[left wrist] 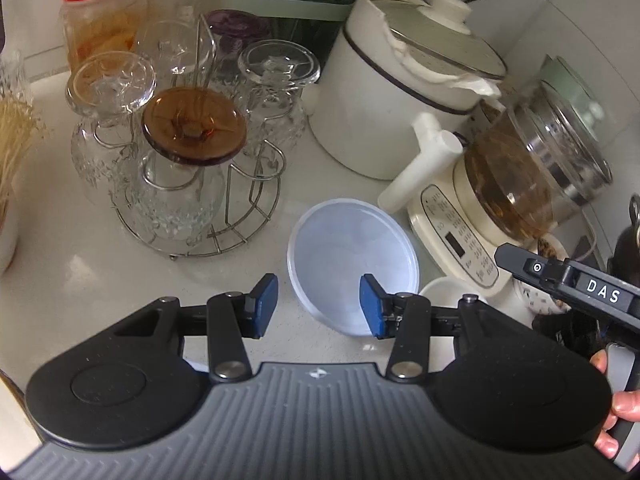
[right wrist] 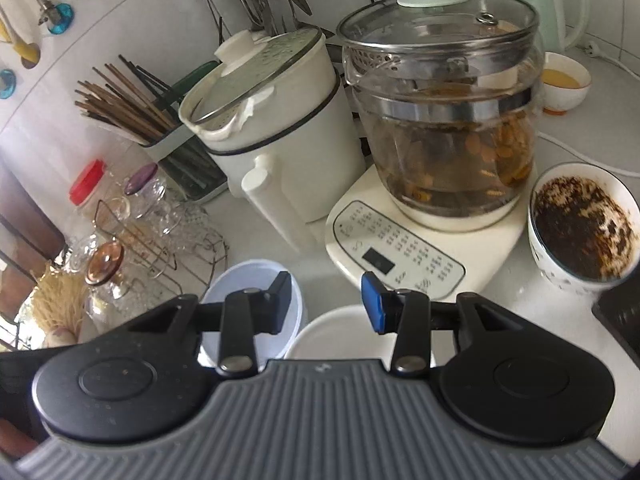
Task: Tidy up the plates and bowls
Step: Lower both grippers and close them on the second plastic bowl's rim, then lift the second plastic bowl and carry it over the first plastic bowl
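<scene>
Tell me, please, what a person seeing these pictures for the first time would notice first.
Probably the glass kettle full of brown liquid, on its cream base at the centre of the crowded counter. Next, the dirty bowl to its right, coated with dark residue. In front, the translucent plastic bowl lies before the left gripper, whose jaws are open.

text: "DAS" | on: right gripper body, white letters | control-panel print: unreadable

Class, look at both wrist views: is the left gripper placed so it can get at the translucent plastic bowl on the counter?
Probably yes. The left gripper stands open and empty, the translucent plastic bowl lies just ahead with one pad over its rim, and nothing sits between them; the glass rack stands off to the side.
</scene>
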